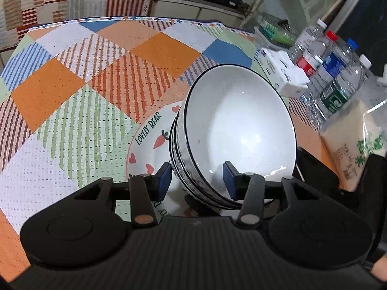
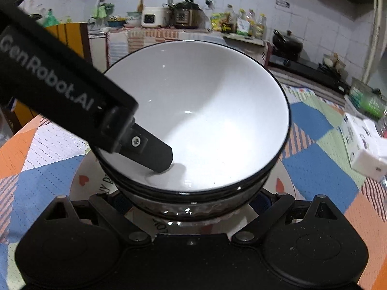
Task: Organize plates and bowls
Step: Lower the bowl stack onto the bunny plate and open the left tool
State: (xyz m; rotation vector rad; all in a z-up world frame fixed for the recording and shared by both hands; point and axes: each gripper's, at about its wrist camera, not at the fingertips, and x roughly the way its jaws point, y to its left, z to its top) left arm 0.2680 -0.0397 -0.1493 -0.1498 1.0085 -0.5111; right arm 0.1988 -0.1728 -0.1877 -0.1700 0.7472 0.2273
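Left wrist view: the left gripper (image 1: 197, 177) is straddling the rim of the stacked bowls (image 1: 239, 130), its fingers spread, not yet pinching; the stack is sitting tilted on the plate (image 1: 147, 142). Closing squarely on the rim should be steadying it.

Right wrist view: the right gripper (image 2: 191, 199) is reaching under the stack; its fingertips are hiding behind the bowls, so I cannot tell its grip.

Patchwork cloth (image 1: 101, 72) on table; water bottles (image 1: 336, 72), white box (image 1: 287, 77), rice bag (image 1: 355, 140) at right.
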